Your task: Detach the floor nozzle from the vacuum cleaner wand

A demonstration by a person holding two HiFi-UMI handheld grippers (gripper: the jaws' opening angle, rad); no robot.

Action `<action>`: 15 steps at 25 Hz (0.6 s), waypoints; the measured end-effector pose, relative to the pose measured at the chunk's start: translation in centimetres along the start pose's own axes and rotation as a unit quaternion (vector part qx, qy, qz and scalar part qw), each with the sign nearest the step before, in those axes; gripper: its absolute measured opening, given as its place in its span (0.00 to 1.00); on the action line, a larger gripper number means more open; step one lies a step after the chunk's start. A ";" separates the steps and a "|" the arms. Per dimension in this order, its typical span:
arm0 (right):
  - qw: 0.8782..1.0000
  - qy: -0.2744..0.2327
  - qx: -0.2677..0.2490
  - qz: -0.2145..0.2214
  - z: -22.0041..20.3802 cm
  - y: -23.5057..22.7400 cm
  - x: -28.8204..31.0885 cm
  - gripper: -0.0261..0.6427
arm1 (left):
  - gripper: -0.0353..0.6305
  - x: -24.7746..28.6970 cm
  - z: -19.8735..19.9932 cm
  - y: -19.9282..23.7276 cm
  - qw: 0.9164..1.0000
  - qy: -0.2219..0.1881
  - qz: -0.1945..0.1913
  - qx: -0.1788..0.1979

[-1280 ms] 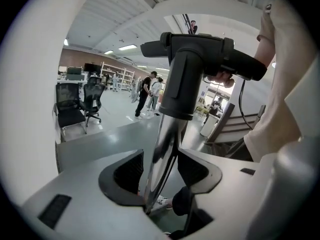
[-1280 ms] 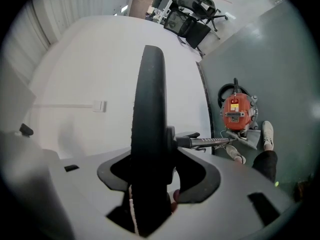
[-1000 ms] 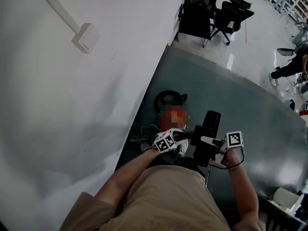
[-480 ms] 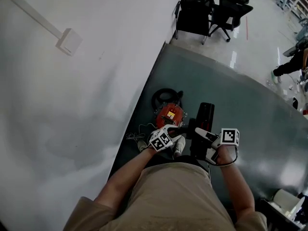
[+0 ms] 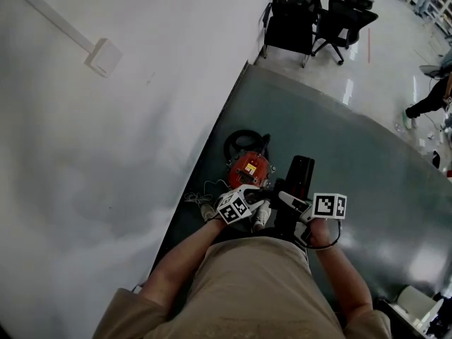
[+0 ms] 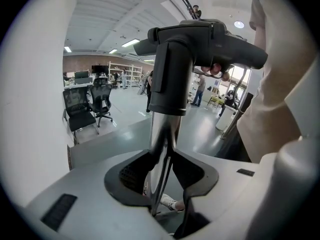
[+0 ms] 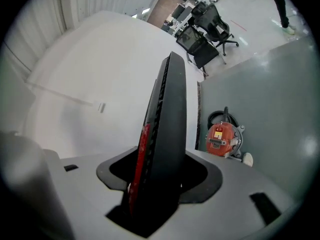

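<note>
Wall box (image 5: 102,56): white, on the white wall, upper left of the head view.
Left claw (image 5: 258,203): low centre of the head view. In the left gripper view the claw (image 6: 162,184) is pinched tight on the wand, with a pad against each side of the tube.
Wand (image 6: 161,144): a shiny metal tube, upright in mid-frame, its top end seated in a black collar (image 6: 170,74).
Canister vacuum (image 5: 251,169): red, on the dark floor (image 5: 353,154) at centre frame, with a black hose (image 5: 244,142) coiled just above it.
Floor nozzle (image 5: 300,179): black with a red strip, just right of the canister.
Right claw (image 5: 288,200): clamped on the nozzle, which stands edge-on between its jaws (image 7: 157,184).
Office chairs (image 5: 289,13): two, black, top right.
</note>
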State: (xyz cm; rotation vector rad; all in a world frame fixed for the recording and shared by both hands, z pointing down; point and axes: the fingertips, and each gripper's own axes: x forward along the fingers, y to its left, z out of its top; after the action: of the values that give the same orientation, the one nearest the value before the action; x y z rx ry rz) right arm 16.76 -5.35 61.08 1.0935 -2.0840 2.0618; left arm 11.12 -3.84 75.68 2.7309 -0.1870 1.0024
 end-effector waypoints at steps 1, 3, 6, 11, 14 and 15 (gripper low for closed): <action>1.000 0.005 -0.009 -0.002 -0.1 0.1 0.0 0.40 | 0.29 -0.1 0.0 -0.1 1.000 0.000 0.001 0.002; 1.000 0.021 -0.018 0.005 0.0 0.2 -0.1 0.40 | 0.29 -0.2 0.0 -0.3 1.000 0.002 0.005 0.003; 0.999 0.035 -0.018 0.035 1.3 -0.1 -1.4 0.39 | 0.29 0.1 0.9 -0.9 1.000 0.008 0.011 0.010; 0.999 0.032 -0.007 0.025 1.5 -0.3 -1.8 0.38 | 0.28 0.4 0.9 -0.7 0.999 0.026 0.002 0.030; 0.999 0.028 -0.026 0.029 1.0 0.3 -1.3 0.38 | 0.28 0.2 0.6 -0.5 1.000 0.023 0.007 0.017; 0.999 0.034 -0.019 0.038 1.1 0.2 -1.5 0.38 | 0.28 0.3 0.8 -0.7 1.000 0.024 0.012 0.015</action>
State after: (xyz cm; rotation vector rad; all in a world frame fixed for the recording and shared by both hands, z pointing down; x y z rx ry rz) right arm 18.27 -5.69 60.07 0.9414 -2.1557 2.0502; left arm 11.93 -3.33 75.16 2.7347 -0.1979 1.0840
